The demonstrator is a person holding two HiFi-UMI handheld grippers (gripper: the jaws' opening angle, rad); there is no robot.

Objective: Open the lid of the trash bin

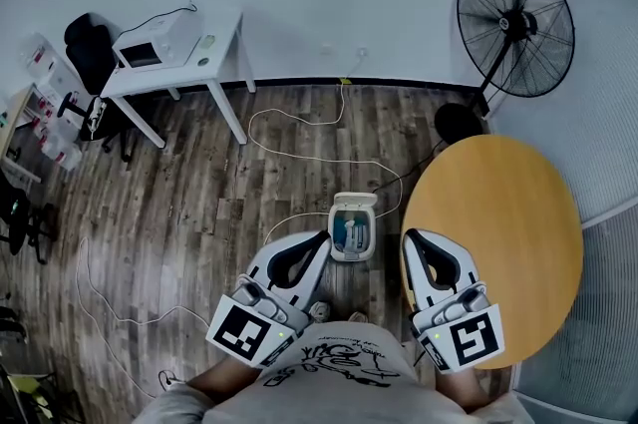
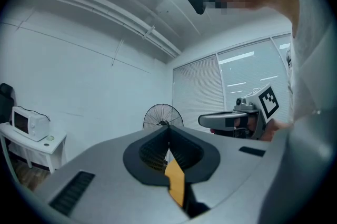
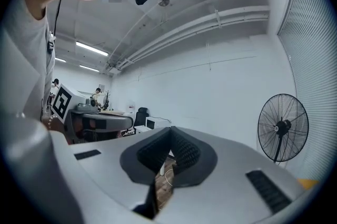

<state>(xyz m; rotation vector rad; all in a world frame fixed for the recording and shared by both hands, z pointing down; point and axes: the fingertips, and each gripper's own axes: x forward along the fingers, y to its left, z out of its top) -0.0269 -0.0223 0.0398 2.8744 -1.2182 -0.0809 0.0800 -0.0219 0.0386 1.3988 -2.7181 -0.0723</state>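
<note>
Trash bin [image 1: 353,224] on floor mid-room, just left of round table [image 1: 498,242] edge. Left gripper [image 1: 317,244] left of bin, right gripper [image 1: 411,244] right of it, over table's left edge. Desk [image 1: 221,61] at back wall, left, with microwave [image 1: 150,48] on it. Fan [image 1: 513,23] back right, behind table. Cable [image 1: 299,153] on floor between desk and bin.

No words, numbers or brand names can be read anywhere. The left gripper [image 1: 319,239] and the right gripper [image 1: 410,238] carry only black-and-white square markers, and the dark scrawled print on the person's shirt [image 1: 334,359] is too distorted to make out.
</note>
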